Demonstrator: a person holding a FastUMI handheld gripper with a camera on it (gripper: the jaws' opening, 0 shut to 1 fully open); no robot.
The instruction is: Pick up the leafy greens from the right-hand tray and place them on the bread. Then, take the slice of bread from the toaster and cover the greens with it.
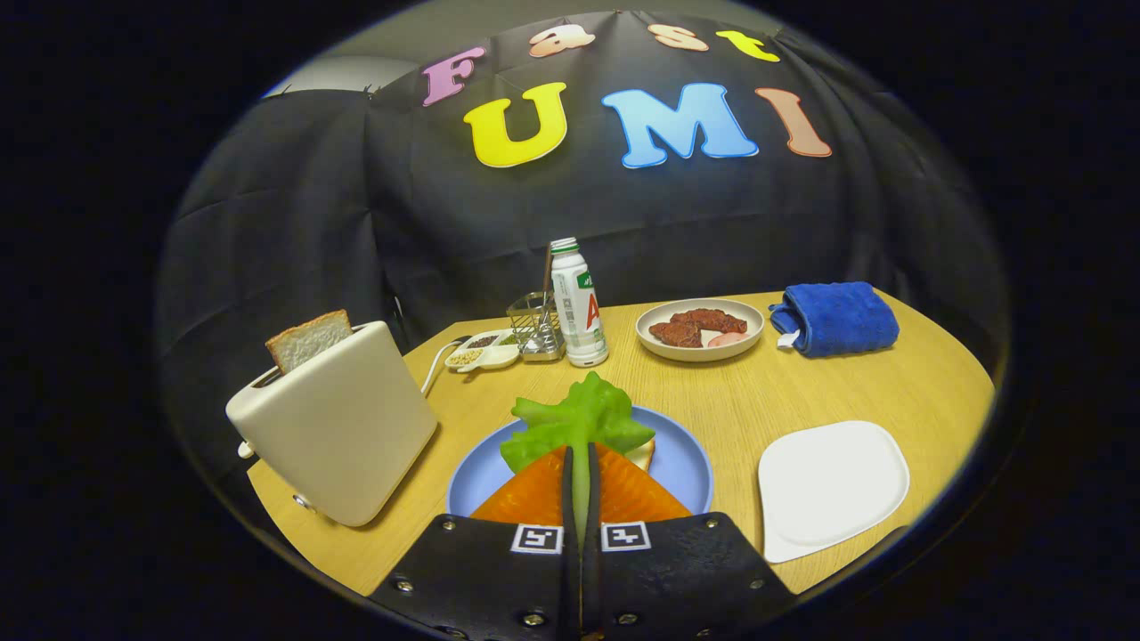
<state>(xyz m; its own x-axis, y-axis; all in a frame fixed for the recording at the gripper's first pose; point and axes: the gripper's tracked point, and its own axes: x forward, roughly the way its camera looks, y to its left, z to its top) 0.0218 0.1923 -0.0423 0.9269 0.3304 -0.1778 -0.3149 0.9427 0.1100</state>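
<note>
one greens leaf (579,418) between fingers (623,490) (clamped)

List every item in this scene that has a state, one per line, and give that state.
gripper: shut on leafy greens
leafy greens: held over blue plate
toaster: bread slice sticking up
white tray: bare
bottle: upright, capped
beige plate: holds meat
blue towel: folded

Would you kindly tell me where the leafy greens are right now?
The leafy greens are pinched between the gripper fingers, above the blue plate, right of the toaster.
</note>
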